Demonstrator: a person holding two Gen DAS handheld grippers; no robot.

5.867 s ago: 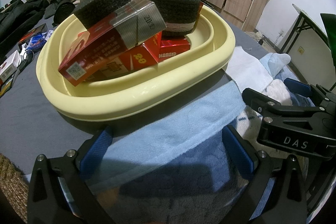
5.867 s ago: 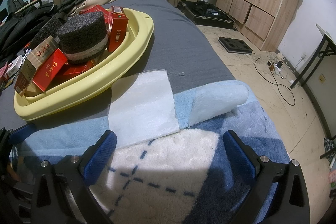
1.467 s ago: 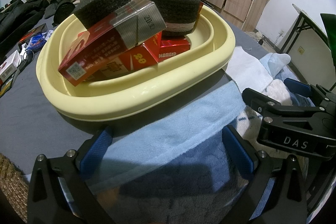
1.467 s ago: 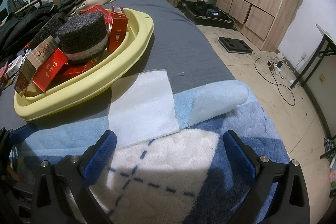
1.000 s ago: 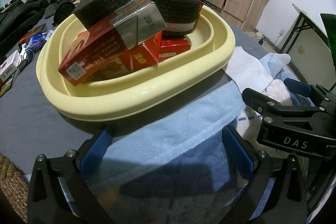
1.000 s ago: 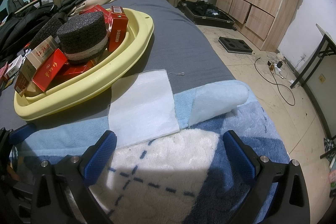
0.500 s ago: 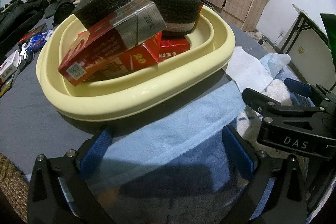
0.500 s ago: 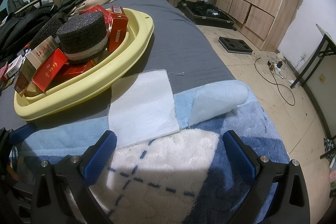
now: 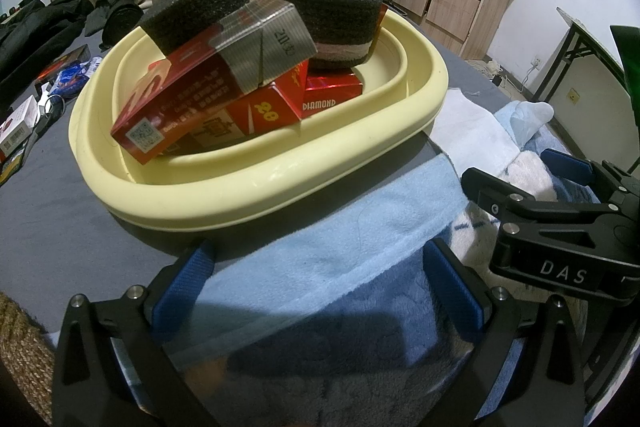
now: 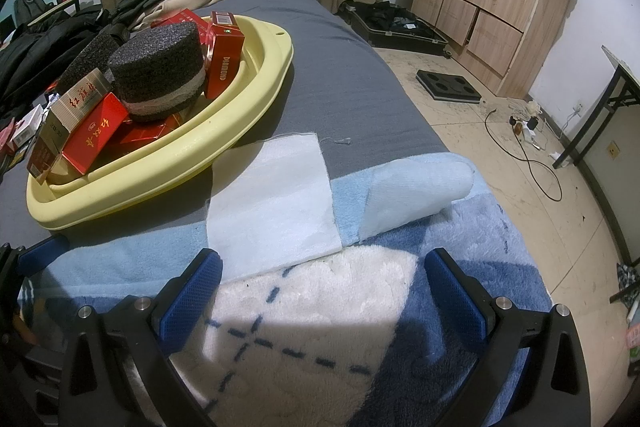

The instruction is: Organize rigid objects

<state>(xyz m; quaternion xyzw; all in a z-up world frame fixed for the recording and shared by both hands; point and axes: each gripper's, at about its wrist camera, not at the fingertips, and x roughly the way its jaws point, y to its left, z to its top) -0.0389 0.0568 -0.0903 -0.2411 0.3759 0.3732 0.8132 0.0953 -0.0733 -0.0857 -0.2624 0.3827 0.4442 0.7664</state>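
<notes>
From the left wrist camera, the pale yellow oval plastic basin (image 9: 256, 183) sits on the grey bed (image 9: 44, 187). Heaped inside the basin are red cardboard cigarette boxes (image 9: 192, 103), with a black wedge-shaped foam block (image 9: 192, 7) on top and a black round foam block (image 9: 332, 15) beside it. The left gripper (image 9: 316, 291) hovers just in front of the basin over a light blue towel (image 9: 340, 247), its blue-padded fingers (image 9: 180, 287) wide apart and holding nothing. The right gripper (image 9: 560, 211) shows to the basin's right.

From the right wrist camera, the basin (image 10: 240, 131) lies far left. A white square cloth (image 10: 272, 211) lies just right of the basin. The right gripper (image 10: 320, 287) is over a white and blue fluffy rug (image 10: 320, 327), fingers (image 10: 456, 291) spread and empty.
</notes>
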